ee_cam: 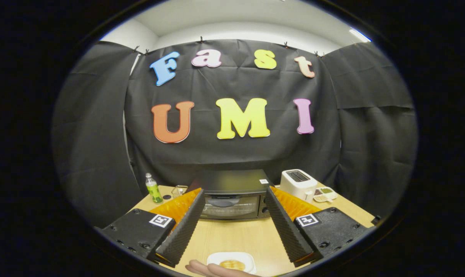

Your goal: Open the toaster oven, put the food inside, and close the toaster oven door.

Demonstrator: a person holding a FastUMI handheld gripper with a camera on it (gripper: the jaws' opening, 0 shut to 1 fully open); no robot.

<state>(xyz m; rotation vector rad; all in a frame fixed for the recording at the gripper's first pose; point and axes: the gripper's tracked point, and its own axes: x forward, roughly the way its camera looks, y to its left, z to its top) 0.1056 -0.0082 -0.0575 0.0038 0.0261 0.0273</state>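
Nearest of all, a hand (211, 269) was seen at the near edge of the desk (232, 238), touching a small white plate (231, 262) on which a round, golden-brown piece of food (232, 264) lay. The plate was placed well short of the toaster oven (231, 196), on the side of the desk facing its door. Above the plate, the tongs (232, 227) were held released, spread wide with nothing between them, and the toaster oven was framed in the gap beyond their tips. The oven's glass door (229, 207) was seen shut, and the food had not been lifted, so it was judged that no step of the task had been completed: the door was left to be opened, the food to be carried in, and the door to be closed again. To one side of the toaster oven a white slot toaster (297, 184) was stood, with a small divided dish (325, 194) just beside it; to the other side a green-labelled bottle (154, 188) and a small clear container (178, 190) were set. A square black-and-white marker was fixed on each body of the tongs, and a small white sticker was seen on the oven's top corner; no brand or wording on the appliances or the bottle could be read, being too small.
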